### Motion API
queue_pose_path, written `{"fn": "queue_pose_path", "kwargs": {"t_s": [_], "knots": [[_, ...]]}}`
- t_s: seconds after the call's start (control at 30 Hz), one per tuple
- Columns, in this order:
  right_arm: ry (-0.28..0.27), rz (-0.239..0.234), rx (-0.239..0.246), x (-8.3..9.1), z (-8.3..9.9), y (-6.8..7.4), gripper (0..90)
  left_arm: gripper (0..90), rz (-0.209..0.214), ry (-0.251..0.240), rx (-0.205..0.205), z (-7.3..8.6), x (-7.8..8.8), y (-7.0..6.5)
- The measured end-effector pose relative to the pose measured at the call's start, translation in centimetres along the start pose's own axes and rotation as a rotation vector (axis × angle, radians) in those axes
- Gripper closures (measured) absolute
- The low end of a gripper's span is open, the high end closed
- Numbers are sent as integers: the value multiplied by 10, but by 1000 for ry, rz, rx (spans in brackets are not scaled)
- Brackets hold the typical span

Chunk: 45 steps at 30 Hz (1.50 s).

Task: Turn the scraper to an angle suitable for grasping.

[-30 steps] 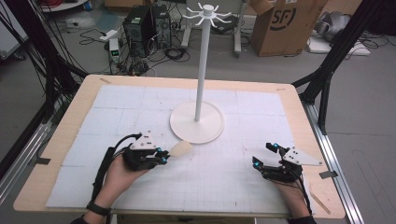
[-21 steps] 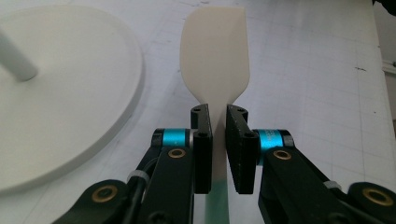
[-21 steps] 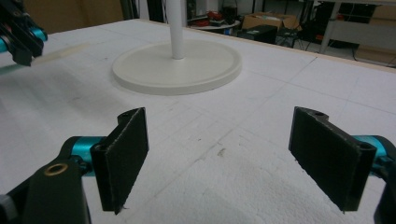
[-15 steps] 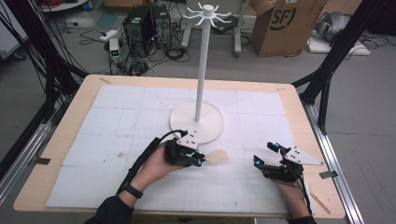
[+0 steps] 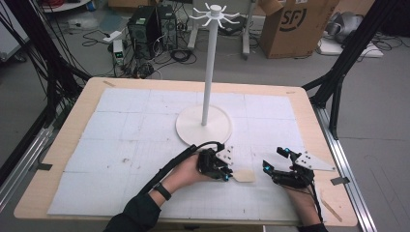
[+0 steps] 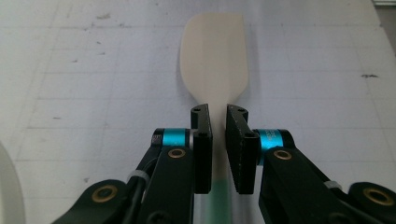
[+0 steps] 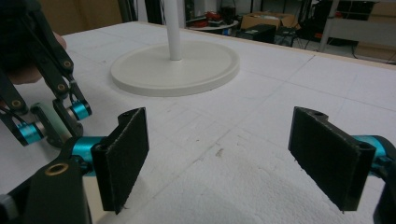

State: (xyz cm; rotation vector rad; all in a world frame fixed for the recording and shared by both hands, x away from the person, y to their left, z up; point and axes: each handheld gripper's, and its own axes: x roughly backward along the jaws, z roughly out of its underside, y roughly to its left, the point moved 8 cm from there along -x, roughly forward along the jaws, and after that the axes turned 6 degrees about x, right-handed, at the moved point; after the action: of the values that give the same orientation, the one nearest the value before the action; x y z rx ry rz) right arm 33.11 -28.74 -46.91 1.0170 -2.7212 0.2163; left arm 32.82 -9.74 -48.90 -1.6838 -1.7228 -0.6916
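Lower centre of the high view: my left tongs [image 5: 227, 175] clamp the green handle of a beige spatula [image 5: 244, 176] just above the tabletop [image 5: 145, 140]; my right tongs [image 5: 269, 166] wait wide open nearby. A handover seems in hand; next, aligning blade with open pads.

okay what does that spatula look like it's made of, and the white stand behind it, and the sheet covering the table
Spatula: pale beige blade, smooth and matte, probably silicone or plastic, though light wood is possible; the handle turns mint green.
White stand: even, slightly glossy white pole and round base, likely painted metal or plastic.
Table sheet: white, grainy, pitted surface with tile seams, which looks like foam board.
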Motion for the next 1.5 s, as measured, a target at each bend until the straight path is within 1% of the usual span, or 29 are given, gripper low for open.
{"fn": "queue_pose_path", "kwargs": {"t_s": [0.13, 0.17, 0.2, 0.23, 0.27, 0.3, 0.33, 0.37, 0.4, 0.43, 0.47, 0.5, 0.53, 0.57, 0.6, 0.63, 0.67, 0.7, 0.73, 0.8, 0.83, 0.87, 0.9, 0.97, 1.03, 1.17, 1.27, 1.37, 1.5], "knots": [[-2, 0, -4, 0, 0, 0, 197, 808, 2, -13, 1, -1, -3, 1], [-2, 0, -4, 0, 0, 0, 197, 808, 5, -18, 7, -1, -3, 0], [-1, -2, -3, 0, 0, 1, 198, 800, 9, -19, 29, -1, -3, 0], [0, -1, -3, 0, 0, 1, 197, 782, 9, -19, 29, -1, -3, 0], [0, -1, -3, 0, 0, 1, 197, 782, 2, -26, 43, -2, -3, 0], [-1, -2, -5, 0, 0, 1, 198, 701, -8, -37, 63, -3, -1, 2], [-1, -1, -9, 0, 0, 1, 198, 542, -26, -50, 81, -4, 2, 3], [-1, -1, -9, 0, 0, 1, 198, 542, -36, -60, 89, -5, 4, 4], [-1, -3, -7, 0, 0, 1, 197, 404, -51, -70, 98, -7, 9, 6], [-1, -3, -5, 0, 0, 1, 197, 351, -63, -88, 107, -8, 15, 7], [-1, -3, -5, 0, 0, 1, 197, 351, -69, -119, 118, -10, 23, 7], [-2, 0, 0, 0, 0, 1, 197, 279, -81, -154, 128, -11, 33, 8], [-3, -1, 0, 0, 0, 1, 197, 254, -127, -220, 134, -9, 55, 8], [-3, -1, 0, 0, 0, 1, 197, 223, -127, -220, 134, -9, 55, 8], [-4, 1, 11, -1, 0, 0, 197, 201, -161, -246, 132, -6, 67, 9], [-1, 0, 9, 0, 0, 1, 197, 191, -227, -299, 137, 4, 89, 8], [-1, 0, 9, 0, 0, 1, 197, 181, -227, -299, 137, 4, 89, 8], [2, 0, 9, 0, 0, 1, 197, 181, -266, -326, 146, 13, 103, 8], [1, 0, 11, 0, 0, 1, 197, 172, -290, -344, 151, 19, 111, 8], [3, 0, 9, -1, 0, 2, 197, 162, -381, -374, 161, 41, 133, 10], [2, 2, 13, -1, 0, 2, 197, 161, -405, -395, 173, 49, 140, 10], [6, 0, 14, -1, 0, 2, 197, 161, -456, -459, 200, 69, 156, 10], [7, 2, 19, -1, 0, 2, 197, 161, -456, -459, 200, 69, 156, 10], [8, 3, 17, -1, 1, 2, 197, 159, -490, -499, 239, 90, 169, 10], [7, 2, 16, -1, 0, 2, 198, 157, -537, -535, 258, 112, 182, 10], [8, 2, 18, -1, 0, 2, 198, 152, -602, -603, 311, 145, 199, 8], [11, 6, 16, -2, 0, 1, 198, 149, -621, -656, 359, 167, 209, 7], [23, 10, 17, -2, 1, 1, 199, 144, -662, -691, 387, 185, 218, 6], [22, 8, 16, -2, 1, 2, 199, 144, -677, -750, 431, 203, 226, 3]]}}
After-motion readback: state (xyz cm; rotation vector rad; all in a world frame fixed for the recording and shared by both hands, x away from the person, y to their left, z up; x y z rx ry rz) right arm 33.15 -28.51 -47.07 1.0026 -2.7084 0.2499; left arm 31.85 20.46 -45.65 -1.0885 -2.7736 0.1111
